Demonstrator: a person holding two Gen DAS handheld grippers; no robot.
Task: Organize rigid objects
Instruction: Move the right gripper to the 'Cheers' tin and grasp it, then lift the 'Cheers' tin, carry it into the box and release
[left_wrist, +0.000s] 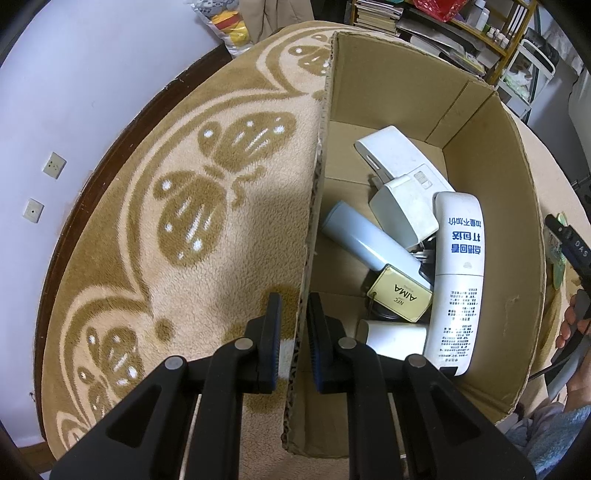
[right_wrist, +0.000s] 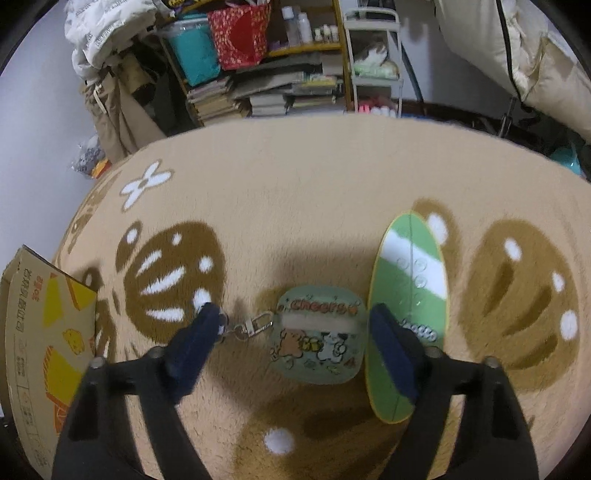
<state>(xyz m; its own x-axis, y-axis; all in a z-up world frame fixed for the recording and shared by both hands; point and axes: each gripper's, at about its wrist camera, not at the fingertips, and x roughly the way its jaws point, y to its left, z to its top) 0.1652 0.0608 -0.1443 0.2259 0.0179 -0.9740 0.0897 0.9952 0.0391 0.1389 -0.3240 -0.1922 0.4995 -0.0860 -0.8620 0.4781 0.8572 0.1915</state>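
In the left wrist view my left gripper is shut on the left wall of a cardboard box, one finger on each side. Inside lie a white power bank, a white charger, a pale blue bottle, a white printed tube, a yellow AIMA tag and a white cylinder. In the right wrist view my right gripper is open low over the blanket, its fingers on either side of a green "Cheers" earbud case with a metal clasp.
A green and white oval board lies just right of the case, under the right finger. The box's outer side stands at the left. A beige butterfly-patterned blanket covers the surface. Shelves with books stand behind.
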